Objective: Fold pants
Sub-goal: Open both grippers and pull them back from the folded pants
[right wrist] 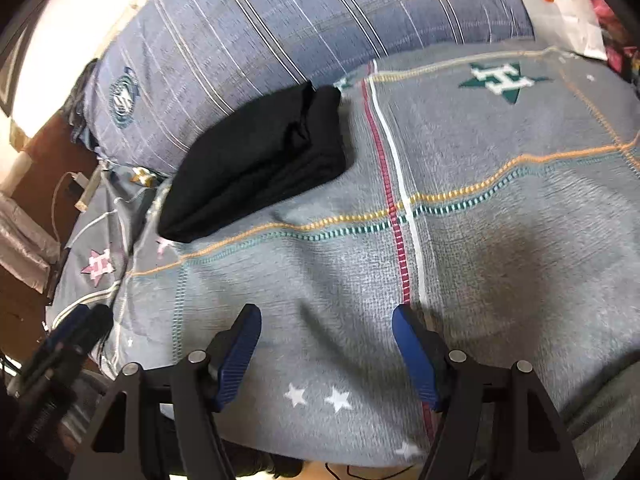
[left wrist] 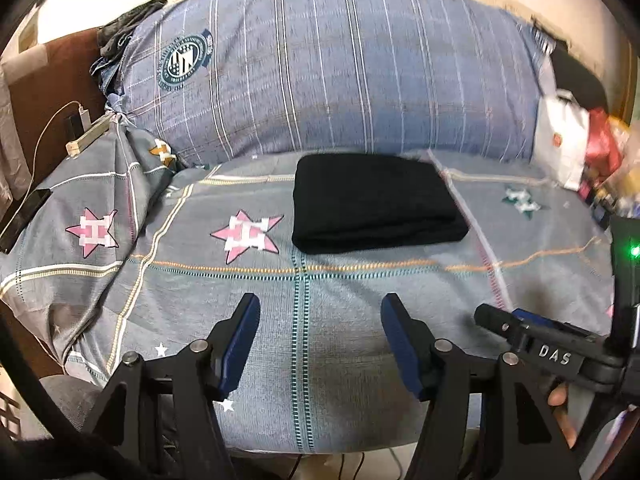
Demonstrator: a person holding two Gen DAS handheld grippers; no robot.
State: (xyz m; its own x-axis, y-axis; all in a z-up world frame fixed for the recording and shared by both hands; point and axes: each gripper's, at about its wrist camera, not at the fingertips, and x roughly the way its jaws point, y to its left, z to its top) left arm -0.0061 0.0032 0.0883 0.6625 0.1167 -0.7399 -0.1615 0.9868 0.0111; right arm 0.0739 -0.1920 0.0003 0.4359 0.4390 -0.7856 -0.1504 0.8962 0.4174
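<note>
While folded, pants [left wrist: 376,200] beyond left gripper [left wrist: 320,304]

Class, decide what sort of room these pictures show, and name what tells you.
Most likely a bedroom: a bed sheet with star prints, a large striped pillow behind it, and folded black pants lying on the sheet.

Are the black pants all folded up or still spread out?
Folded: the black pants lie as a compact, layered rectangle on the bedsheet, with neither gripper touching them.
</note>
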